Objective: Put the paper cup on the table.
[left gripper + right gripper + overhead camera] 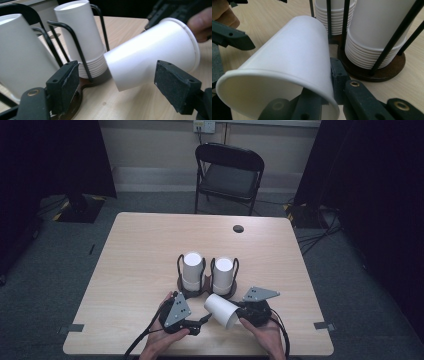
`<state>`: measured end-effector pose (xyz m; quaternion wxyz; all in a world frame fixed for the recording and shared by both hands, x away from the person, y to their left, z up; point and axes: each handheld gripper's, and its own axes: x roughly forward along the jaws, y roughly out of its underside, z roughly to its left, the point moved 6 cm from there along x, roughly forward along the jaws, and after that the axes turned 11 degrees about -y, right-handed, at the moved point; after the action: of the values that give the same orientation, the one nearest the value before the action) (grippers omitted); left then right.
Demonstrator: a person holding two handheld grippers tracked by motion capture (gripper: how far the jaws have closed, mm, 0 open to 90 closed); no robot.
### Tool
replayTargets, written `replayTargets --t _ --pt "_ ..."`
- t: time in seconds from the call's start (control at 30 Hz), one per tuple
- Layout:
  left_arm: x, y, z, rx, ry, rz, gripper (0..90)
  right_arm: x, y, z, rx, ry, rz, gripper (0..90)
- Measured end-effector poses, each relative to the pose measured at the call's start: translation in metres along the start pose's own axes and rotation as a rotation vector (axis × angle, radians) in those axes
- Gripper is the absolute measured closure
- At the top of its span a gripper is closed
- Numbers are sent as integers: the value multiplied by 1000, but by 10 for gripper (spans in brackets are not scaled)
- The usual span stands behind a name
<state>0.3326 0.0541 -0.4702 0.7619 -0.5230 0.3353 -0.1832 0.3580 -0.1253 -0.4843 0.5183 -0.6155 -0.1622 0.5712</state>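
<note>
A single white paper cup [220,310] [150,55] [294,57] lies tilted on its side just above the table, bottom end toward the left. My right gripper [236,317] [322,87] is shut on its wall at the rim, one jaw inside the mouth and one outside. My left gripper [204,319] [118,77] is open, its jaws spread either side of the cup's bottom end without touching it. Behind the cup stand two stacks of upside-down white cups [192,270] [223,275] in a black wire holder [75,42] [374,72].
The light wooden table [140,250] has a round cable hole [238,228] near its far edge. A black folding chair [229,175] stands beyond the table. Cables trail from both grippers off the near edge.
</note>
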Motion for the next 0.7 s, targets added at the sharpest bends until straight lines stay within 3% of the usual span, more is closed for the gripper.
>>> replayTargets --t 0.3,0.47,0.6,0.7 --pt "4 1 -17 116 74 17 165 2 -1 -1 8 -45 79 872" --pt "7 0 -23 177 65 37 153 3 -3 -2 12 -62 113 872" --pt "10 3 -29 207 86 54 155 4 -5 -2 15 -72 137 872" --pt "12 4 -33 235 67 48 155 5 -6 -2 20 -82 154 872"
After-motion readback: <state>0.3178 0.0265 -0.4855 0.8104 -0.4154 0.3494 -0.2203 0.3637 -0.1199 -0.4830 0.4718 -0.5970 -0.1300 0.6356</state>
